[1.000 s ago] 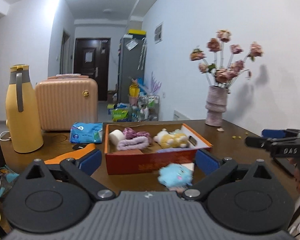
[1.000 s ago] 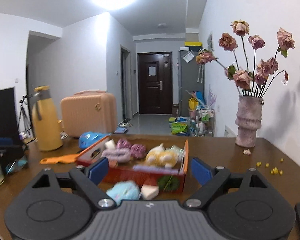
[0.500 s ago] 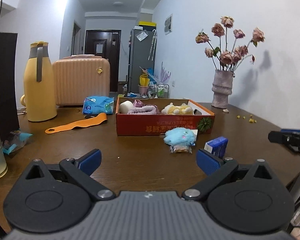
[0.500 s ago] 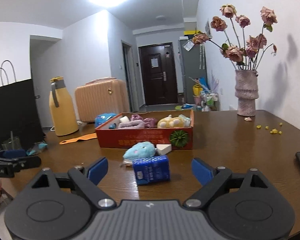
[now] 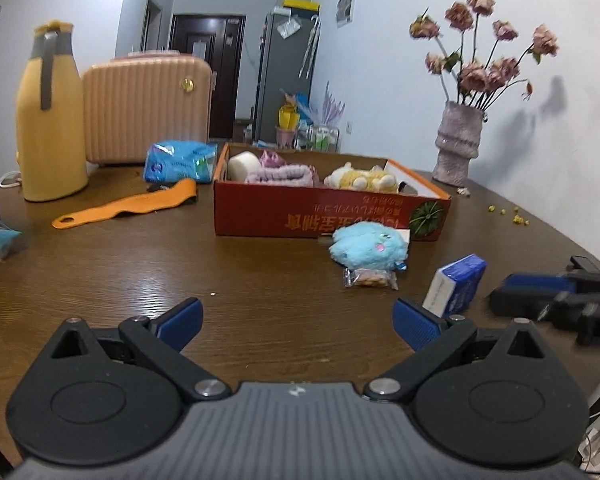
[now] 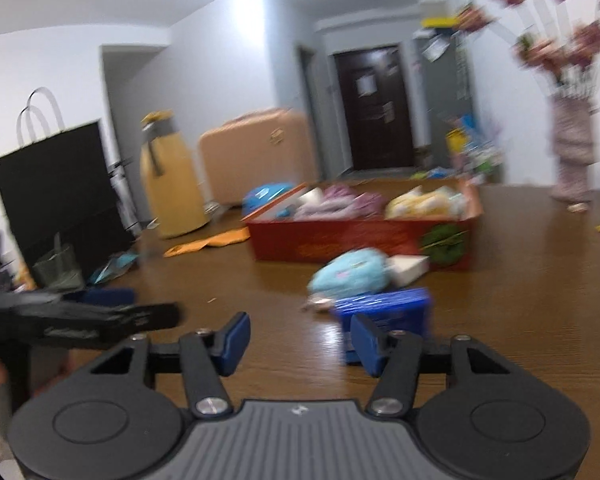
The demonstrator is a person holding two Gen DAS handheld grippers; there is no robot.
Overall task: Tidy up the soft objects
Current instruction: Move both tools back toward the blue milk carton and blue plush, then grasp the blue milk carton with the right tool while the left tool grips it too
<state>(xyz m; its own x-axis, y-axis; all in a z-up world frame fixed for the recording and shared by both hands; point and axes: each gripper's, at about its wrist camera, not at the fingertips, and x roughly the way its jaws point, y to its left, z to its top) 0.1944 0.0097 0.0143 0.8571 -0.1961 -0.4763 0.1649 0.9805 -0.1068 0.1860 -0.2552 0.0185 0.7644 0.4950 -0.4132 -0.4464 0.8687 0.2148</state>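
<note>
A light blue plush toy (image 5: 368, 246) lies on the brown table just in front of the red cardboard box (image 5: 328, 216). The box holds a yellow plush (image 5: 360, 178), a purple fabric band (image 5: 280, 174) and a white roll (image 5: 242, 162). My left gripper (image 5: 296, 320) hovers low over bare tabletop, short of the plush, open and with nothing in it. In the blurred right wrist view the plush (image 6: 350, 274) lies ahead to the right. My right gripper (image 6: 300, 340) has its jaws closing with nothing between them. A blue packet (image 6: 384, 308) sits just beyond its right finger.
A small snack packet (image 5: 370, 278) lies against the plush. At the left stand a yellow jug (image 5: 48, 120), an orange strap (image 5: 128, 208), a blue wipes pack (image 5: 180, 162) and a black paper bag (image 6: 56, 184). A vase of dried roses (image 5: 458, 144) stands far right.
Both grippers have sunk toward the table and pulled back from the box. The right gripper's jaws have narrowed, and its view has swung and blurred.
</note>
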